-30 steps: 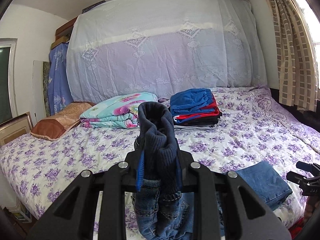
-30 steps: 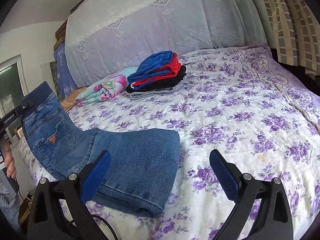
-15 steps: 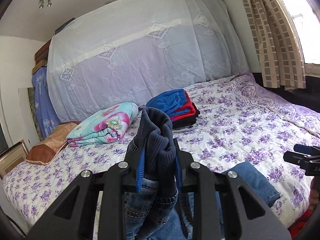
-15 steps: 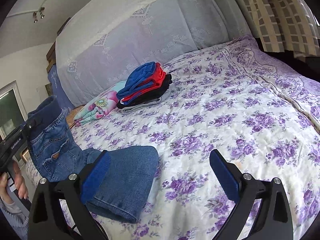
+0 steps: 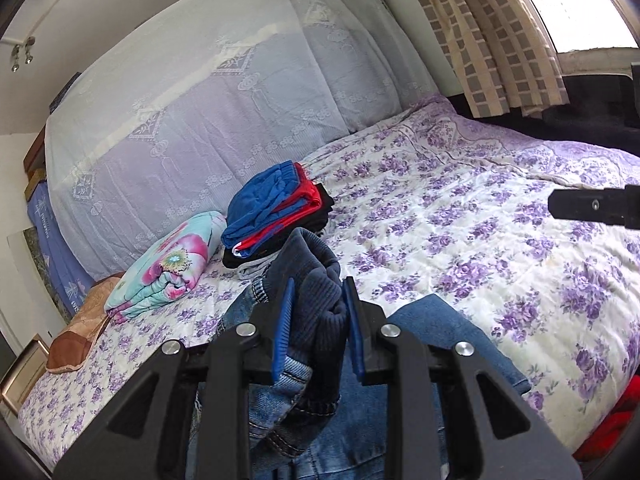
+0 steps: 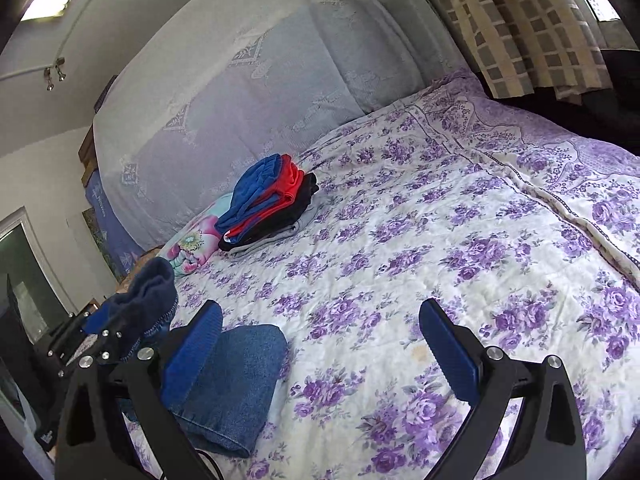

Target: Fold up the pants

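The left gripper (image 5: 318, 326) is pinched on the dark ribbed waistband (image 5: 316, 276) of a pair of jeans (image 6: 228, 384), holding that end bunched and raised above the floral bedspread (image 5: 460, 240). From the pinch the denim drops down and runs toward the right, where the folded leg end lies flat on the bed near its front edge. So the jeans' long axis goes roughly left to right across the near edge, waistband high at the left, legs low at the right.

The right gripper (image 6: 320, 344) is spread wide and grips nothing. Its left finger (image 6: 192, 352) hovers over or just beside the leg end; contact cannot be told. That makes the right one the nearer to the free end, and my judgement is that the next fold depends on carrying the held waistband across toward the legs, along that axis.

Counting outward: one pair of jeans, two grippers. Farther back sits one stack of folded clothes (image 5: 276, 212) with blue on top, red and black beneath, and just beside it one folded floral blanket (image 5: 168, 264). One brown pillow (image 5: 80, 332) lies at the far left.
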`<move>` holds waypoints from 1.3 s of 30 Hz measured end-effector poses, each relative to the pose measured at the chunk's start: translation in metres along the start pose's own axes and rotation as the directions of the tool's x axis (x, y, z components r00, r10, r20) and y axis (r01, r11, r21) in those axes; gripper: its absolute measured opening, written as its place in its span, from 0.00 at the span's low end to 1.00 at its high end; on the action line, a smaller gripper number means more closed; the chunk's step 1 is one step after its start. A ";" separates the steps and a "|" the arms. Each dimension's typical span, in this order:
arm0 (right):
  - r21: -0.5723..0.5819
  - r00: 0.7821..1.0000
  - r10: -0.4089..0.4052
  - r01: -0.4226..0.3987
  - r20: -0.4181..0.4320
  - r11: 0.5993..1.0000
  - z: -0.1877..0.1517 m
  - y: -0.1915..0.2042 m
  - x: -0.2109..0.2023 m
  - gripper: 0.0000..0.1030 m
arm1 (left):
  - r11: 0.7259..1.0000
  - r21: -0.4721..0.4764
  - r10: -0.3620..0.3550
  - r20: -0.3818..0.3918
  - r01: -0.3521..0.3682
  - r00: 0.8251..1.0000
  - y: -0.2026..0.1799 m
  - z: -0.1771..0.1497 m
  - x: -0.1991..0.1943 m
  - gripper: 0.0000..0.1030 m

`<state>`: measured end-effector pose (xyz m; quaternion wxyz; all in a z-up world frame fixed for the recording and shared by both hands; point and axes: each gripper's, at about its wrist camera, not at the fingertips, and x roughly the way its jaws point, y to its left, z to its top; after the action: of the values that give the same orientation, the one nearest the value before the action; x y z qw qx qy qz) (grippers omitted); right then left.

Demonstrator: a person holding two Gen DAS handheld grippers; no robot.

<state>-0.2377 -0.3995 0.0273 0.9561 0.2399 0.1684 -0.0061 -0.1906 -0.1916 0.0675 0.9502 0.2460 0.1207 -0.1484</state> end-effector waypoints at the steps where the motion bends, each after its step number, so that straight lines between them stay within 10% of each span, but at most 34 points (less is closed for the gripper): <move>1: 0.005 1.000 0.001 -0.001 0.002 1.000 0.001 -0.002 -0.001 0.96 | 1.000 0.008 -0.007 0.000 0.007 1.000 -0.005 0.000 0.002 0.22; 9: 0.033 1.000 -0.004 0.003 0.024 0.999 0.006 -0.014 -0.006 0.96 | 0.990 0.131 -0.056 0.022 0.053 0.998 -0.057 0.002 0.011 0.00; 16: 0.060 0.999 -0.003 0.001 0.040 0.998 0.009 -0.022 -0.011 0.96 | 0.978 0.189 -0.090 0.002 0.088 0.996 -0.098 -0.014 0.018 0.03; 19: 0.065 0.999 -0.001 -0.001 0.037 0.998 0.008 -0.022 -0.011 0.96 | 0.984 0.169 -0.063 0.064 0.052 0.996 -0.088 -0.011 -0.001 0.17; 22: 0.063 1.000 0.017 -0.018 0.009 0.998 0.006 -0.018 -0.007 0.96 | 0.991 0.132 -0.018 0.134 0.001 0.991 -0.065 -0.005 -0.023 0.62; 26: 0.090 0.992 0.122 -0.118 -0.041 0.989 0.000 -0.007 0.000 0.96 | 0.997 0.049 0.047 0.127 -0.054 0.991 -0.013 -0.016 -0.033 0.69; 32: 0.370 0.841 0.506 -0.415 -0.193 0.831 -0.026 0.012 0.039 0.96 | 0.977 -0.200 0.081 0.037 -0.072 0.996 0.077 -0.036 -0.032 0.69; 39: 0.462 0.755 0.580 -0.416 -0.304 0.783 -0.049 0.050 0.076 0.84 | 0.938 -0.328 0.102 -0.035 -0.108 0.994 0.131 -0.062 -0.021 0.70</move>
<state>-0.1767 -0.3274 -0.0151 0.7974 0.4456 0.2996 0.2752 -0.1748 -0.0461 0.0777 0.9834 0.0911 0.1386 -0.0730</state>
